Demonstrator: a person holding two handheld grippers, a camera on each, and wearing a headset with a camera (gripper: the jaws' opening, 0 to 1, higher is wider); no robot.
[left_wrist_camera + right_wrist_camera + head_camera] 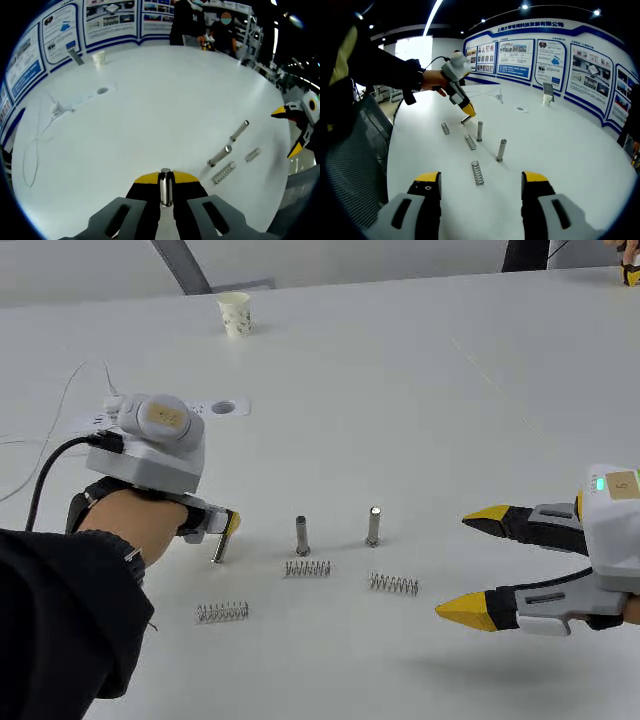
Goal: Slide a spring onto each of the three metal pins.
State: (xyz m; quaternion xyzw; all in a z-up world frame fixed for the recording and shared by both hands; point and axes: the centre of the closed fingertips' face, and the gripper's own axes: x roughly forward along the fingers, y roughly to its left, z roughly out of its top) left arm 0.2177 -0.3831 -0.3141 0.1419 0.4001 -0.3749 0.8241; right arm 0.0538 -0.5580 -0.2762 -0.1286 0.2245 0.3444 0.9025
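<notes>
I find the left gripper (228, 530) with jaws clamped on one tilted pin (219, 549), its upper end hidden, two pins (301, 535) upright beside three loose springs (307, 568) on the tabletop (400, 390), and the right gripper (466, 565) with jaws apart.

Paper cup (235, 313) stands on the white table (420, 390); perhaps a power strip (205, 410) nearby.

Springs (307, 568) just before pins (301, 535) on table (420, 400)
</notes>
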